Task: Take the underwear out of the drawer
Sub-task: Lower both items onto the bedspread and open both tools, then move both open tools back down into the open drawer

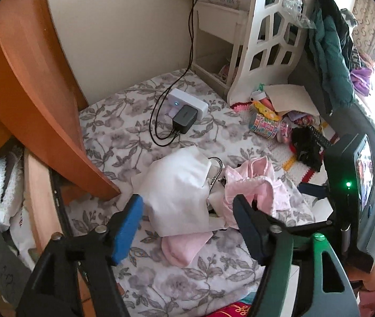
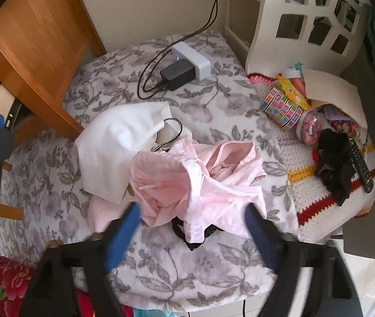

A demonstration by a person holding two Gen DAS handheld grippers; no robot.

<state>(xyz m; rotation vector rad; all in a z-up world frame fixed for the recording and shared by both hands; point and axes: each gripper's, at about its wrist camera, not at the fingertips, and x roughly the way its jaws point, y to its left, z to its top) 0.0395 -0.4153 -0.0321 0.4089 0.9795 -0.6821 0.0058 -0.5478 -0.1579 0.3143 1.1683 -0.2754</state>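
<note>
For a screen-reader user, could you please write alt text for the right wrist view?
The open right gripper hovers over crumpled pink underwear and a white garment on a floral bedspread; a charger lies beyond.

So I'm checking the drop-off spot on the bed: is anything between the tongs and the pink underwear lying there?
Nothing visible. The right tongs stand open just above the pink underwear, which lies loose on the floral bedspread beside a white garment. The left tongs are open too, over the same pile.
</note>
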